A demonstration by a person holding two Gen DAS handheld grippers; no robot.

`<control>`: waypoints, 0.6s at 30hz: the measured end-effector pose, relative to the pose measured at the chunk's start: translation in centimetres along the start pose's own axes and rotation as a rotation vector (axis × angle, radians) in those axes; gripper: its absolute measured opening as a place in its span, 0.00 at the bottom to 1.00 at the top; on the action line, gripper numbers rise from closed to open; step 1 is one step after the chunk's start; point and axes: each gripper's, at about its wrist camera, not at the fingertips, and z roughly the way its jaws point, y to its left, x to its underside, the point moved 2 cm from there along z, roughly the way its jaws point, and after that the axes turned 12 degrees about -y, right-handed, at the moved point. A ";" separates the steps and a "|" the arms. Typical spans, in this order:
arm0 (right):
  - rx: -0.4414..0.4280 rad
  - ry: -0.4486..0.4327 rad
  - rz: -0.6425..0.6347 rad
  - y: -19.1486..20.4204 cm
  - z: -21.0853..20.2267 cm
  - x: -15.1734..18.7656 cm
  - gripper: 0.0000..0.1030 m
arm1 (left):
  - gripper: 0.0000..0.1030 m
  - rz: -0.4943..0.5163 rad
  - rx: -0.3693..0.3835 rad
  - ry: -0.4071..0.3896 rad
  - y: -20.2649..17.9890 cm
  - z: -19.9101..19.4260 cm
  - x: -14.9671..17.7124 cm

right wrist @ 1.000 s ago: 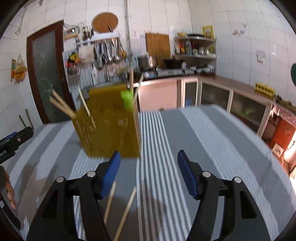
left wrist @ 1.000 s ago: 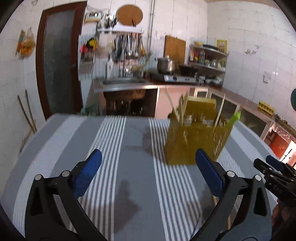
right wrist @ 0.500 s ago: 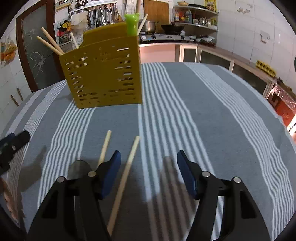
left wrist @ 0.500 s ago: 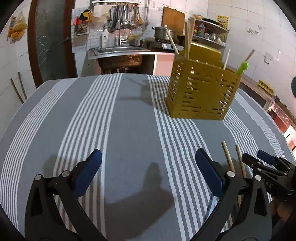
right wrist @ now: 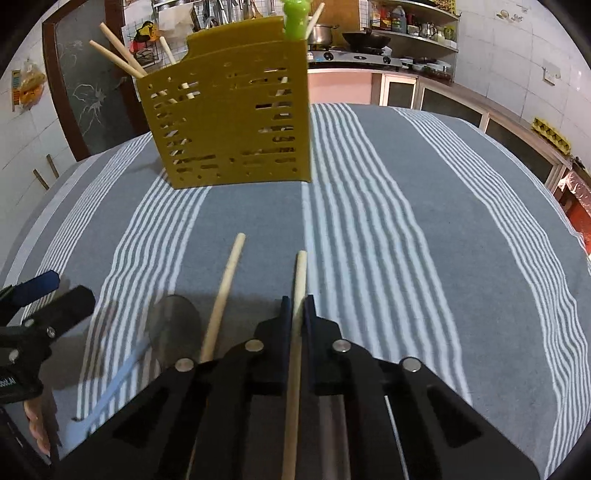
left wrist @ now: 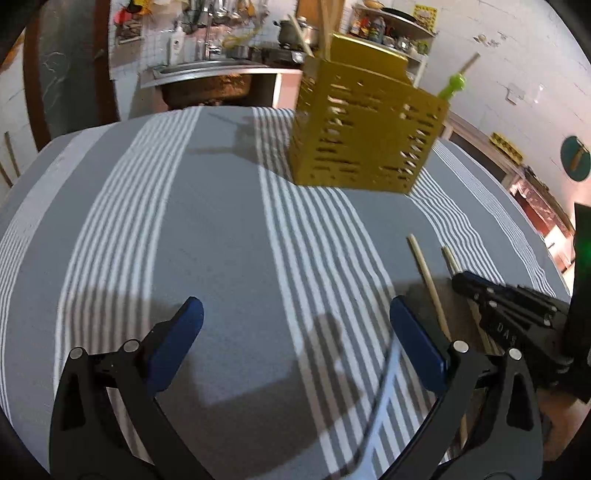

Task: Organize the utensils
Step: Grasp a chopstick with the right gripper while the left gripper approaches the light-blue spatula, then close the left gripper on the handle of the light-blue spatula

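**Right wrist view: one chopstick pinched, its twin loose on the cloth**

Right wrist view first: the right gripper (right wrist: 298,306) has its jaws pressed together on a pale wooden chopstick (right wrist: 300,277), which runs between the blue pads and pokes out ahead of them toward the yellow utensil holder (right wrist: 236,122). A second chopstick (right wrist: 225,288) lies loose on the grey-and-white striped cloth (right wrist: 406,229) just to the left of the held one, roughly parallel to it, its near end passing under the gripper's body. Further left a spoon (right wrist: 175,323) rests on the cloth, bowl toward the holder.

The holder stands upright on the desk well ahead of the gripper, a perforated yellow box with several chopsticks (right wrist: 118,55) leaning out at its top left and a green-handled utensil (right wrist: 295,18) sticking up at its top right corner.

From the left wrist view, the left gripper (left wrist: 295,343) hangs low over the striped cloth with its jaws spread wide and nothing between them. The holder sits ahead and to the right. Both chopsticks show at the right, near the dark tip of the right gripper.

Behind the desk: a sink (left wrist: 207,70), a stove with a pot (right wrist: 325,33) and shelves of bottles.
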 end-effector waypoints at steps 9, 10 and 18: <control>0.032 -0.007 0.073 -3.9 -0.4 0.1 0.07 | 0.80 0.120 0.065 0.088 -3.5 0.8 2.1; 0.032 -0.008 0.076 -3.9 -0.4 0.1 0.07 | 0.80 0.133 0.063 0.088 -3.7 0.8 2.2; 0.037 -0.019 0.069 -4.0 -0.3 0.1 0.07 | 0.51 0.222 0.044 0.087 -5.8 1.4 2.7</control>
